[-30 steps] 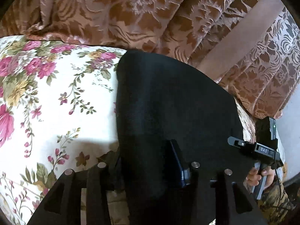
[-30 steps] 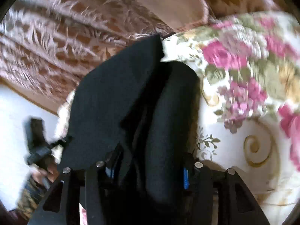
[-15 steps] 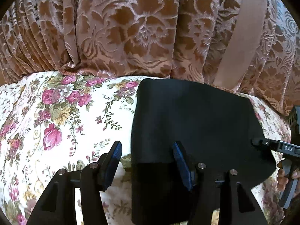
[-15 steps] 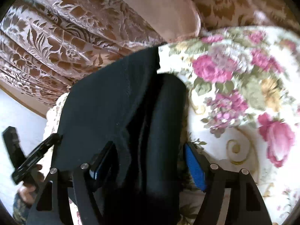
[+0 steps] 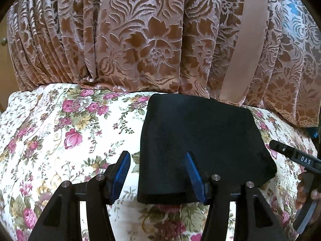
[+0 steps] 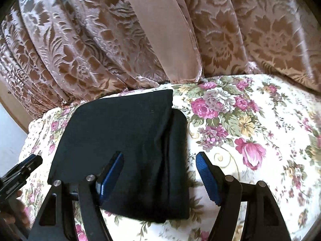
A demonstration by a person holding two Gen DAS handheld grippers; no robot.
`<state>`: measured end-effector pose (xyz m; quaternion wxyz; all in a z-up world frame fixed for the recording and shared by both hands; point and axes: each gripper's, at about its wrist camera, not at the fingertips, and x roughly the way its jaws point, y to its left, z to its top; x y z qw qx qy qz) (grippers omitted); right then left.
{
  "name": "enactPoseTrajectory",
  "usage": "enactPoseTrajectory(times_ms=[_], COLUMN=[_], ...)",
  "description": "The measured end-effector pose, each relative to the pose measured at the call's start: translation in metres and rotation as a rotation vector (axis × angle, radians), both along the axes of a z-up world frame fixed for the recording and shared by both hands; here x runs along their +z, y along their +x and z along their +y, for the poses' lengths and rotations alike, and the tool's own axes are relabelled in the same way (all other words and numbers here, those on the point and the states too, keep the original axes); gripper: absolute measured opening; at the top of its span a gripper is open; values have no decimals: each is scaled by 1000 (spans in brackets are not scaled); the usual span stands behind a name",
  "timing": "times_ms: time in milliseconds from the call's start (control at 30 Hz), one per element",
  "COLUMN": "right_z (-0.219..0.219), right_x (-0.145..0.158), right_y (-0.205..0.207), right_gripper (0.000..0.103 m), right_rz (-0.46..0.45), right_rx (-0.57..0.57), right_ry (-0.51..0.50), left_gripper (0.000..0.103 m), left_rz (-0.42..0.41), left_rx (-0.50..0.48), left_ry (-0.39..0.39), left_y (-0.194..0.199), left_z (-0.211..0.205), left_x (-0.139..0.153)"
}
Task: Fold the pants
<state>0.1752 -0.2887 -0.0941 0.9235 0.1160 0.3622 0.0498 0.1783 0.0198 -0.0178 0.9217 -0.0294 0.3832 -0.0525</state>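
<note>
The black pants [image 5: 200, 140] lie folded into a flat, squarish stack on the floral sheet [image 5: 60, 140]. They also show in the right wrist view [image 6: 124, 136], with layered edges along the stack's right side. My left gripper [image 5: 158, 170] is open and empty, its jaws above the stack's near left corner. My right gripper [image 6: 159, 172] is open and empty above the stack's near right edge. The right gripper's body [image 5: 297, 158] shows at the right of the left wrist view. The left gripper's body [image 6: 18, 174] shows at the left of the right wrist view.
A brown floral curtain [image 5: 150, 40] hangs right behind the bed, touching the sheet's far edge; it also fills the top of the right wrist view [image 6: 120, 30]. The floral sheet [image 6: 250, 140] spreads to both sides of the stack.
Both grippers have opened and let go of the pants. They have pulled back, and the folded stack now lies flat on the sheet.
</note>
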Motion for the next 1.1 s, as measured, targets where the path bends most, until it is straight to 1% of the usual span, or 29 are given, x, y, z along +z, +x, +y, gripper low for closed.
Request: enactPoseTrajectory(times_ms=[133,267,433,567,667,700,800,833,933,1100], right_z=[16,32,56,70,79,82,92,94,100,103], right_x=[2,2,2,1,0,-1,-2,-2,-1,5], right_y=[-19,-38,-66,-90,-106,-112,-127,-132,-144,-156], right_gripper=[74,75,75,75,75,75,75,75,75,75], right_rz=[-19,-25,-49,-63,-73,-75,-81,-84,-96,-118], right_rx=[11,19,-13,-40,-51,-53,-48,-41,-34,-45], right_ry=[-22,-40,-111,-145,-166,-172,-200,-201,-207,-215], left_gripper=[58,58,58,58,62,65,73,73,73,74], left_rz=[-14,-49,-103,-101,-82,-81,-82,-83,-95,-105], left_rx=[-1,8,10,28,39,40,57,58,55,83], left_ry=[11,39,49,41,19,16,41,49,41,35], left_y=[-16,-41,-75,-96,-111,-114,-126,-130,-140,-152], left_z=[-3,-8,-14,-15,-14,-14,-15,-16,-16,-13], left_x=[4,11,17,15,11,10,8,8,9,12])
